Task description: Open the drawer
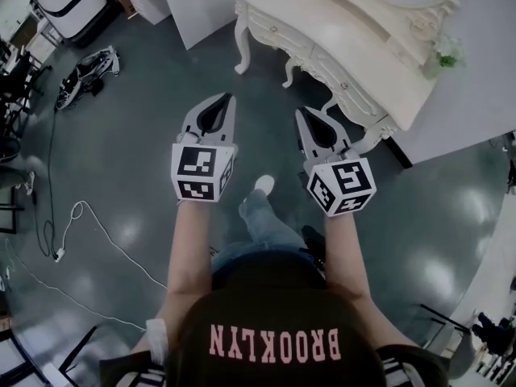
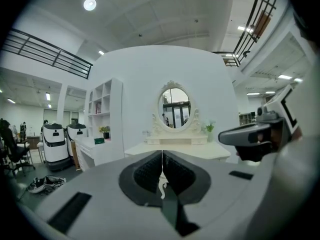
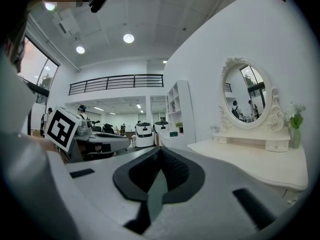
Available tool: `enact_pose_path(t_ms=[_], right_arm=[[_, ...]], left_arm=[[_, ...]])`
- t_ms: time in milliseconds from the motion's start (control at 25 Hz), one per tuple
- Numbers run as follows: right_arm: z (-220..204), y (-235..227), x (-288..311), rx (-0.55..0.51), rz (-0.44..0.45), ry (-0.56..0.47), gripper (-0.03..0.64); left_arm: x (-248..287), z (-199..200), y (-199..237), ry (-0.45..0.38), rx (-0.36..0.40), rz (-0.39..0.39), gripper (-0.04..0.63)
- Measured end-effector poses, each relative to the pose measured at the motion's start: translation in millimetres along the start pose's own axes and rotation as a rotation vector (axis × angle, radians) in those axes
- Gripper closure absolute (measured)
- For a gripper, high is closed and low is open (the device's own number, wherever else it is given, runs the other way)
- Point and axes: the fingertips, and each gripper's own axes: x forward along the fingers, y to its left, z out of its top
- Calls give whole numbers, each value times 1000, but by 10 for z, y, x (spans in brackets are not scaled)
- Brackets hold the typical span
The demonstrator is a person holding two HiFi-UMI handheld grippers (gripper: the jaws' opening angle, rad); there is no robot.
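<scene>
Both grippers short of the desk.
Left gripper (image 1: 226,97) and right gripper (image 1: 301,112), each pressed together and empty, pointed toward the cream carved desk (image 1: 339,31) under its oval mirror (image 2: 174,108).

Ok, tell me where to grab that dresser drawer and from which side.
Take the drawer by the small knob on its front. Come level from the floor side: the front stands upright facing there, and the tabletop overhangs it. The right gripper is nearer; its jaws are shut, so open first.
</scene>
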Motion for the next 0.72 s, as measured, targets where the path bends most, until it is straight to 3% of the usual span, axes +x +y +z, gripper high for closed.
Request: enact_pose_path(t_ms=[320,720], right_arm=[[85,-517,788,39,-50,-1,620],[109,-1373,1522,79,-152,9,620]], left_arm=[[885,50,411,31,11,-47,589],[1942,6,734,90,-67,-104,589]])
